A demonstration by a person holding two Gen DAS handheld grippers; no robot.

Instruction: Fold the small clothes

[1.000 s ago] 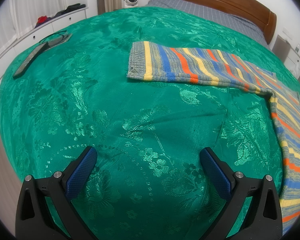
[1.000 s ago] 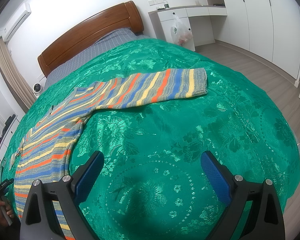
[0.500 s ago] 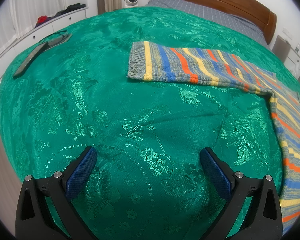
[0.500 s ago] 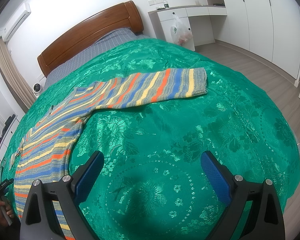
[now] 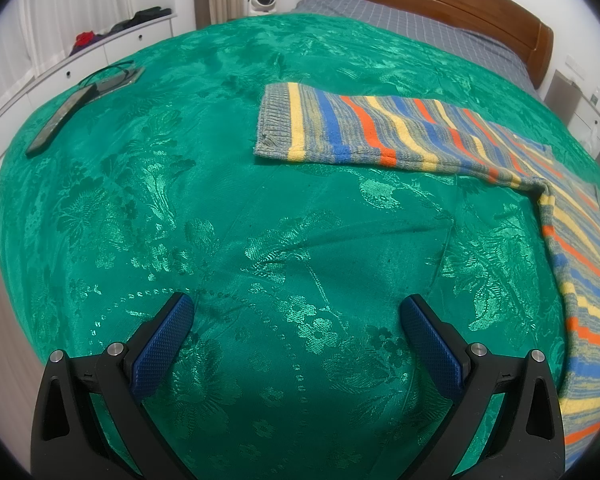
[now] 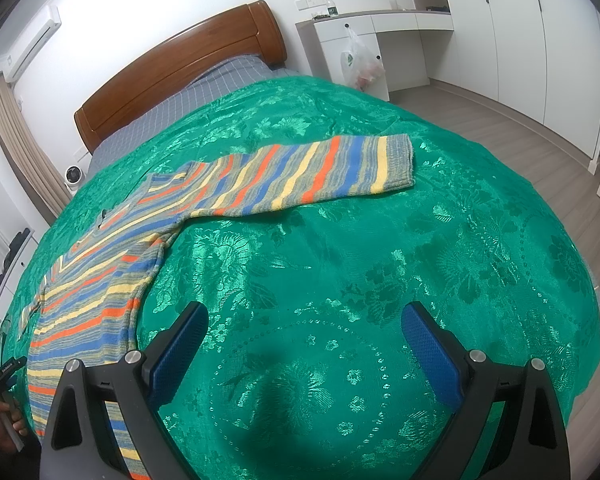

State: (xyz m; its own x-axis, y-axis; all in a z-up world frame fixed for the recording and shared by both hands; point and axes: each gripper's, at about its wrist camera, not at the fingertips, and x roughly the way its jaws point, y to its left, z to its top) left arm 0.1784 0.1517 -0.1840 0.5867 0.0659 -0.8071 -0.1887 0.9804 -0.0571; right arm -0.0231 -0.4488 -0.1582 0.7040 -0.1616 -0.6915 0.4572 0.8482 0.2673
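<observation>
Nothing has moved: your left gripper (image 5: 296,312) and right gripper (image 6: 304,320) hover wide open and empty, near the striped sweater (image 6: 260,176) spread flat on the green bedspread (image 5: 220,220).

The left black two-finger gripper with blue textured pads (image 5: 296,312) is reaching in from the 6 o'clock edge of its own view, its fingers spreading wide toward 11 and 1 o'clock with nothing between them. The right black two-finger gripper with blue textured pads (image 6: 305,318) is entering its view from 6 o'clock in the same way, jaws standing wide apart and gripping nothing. At the 8 o'clock edge of the right wrist view, the person's bare hand (image 6: 5,426) is wrapping around a gripper handle, only partly showing.
</observation>
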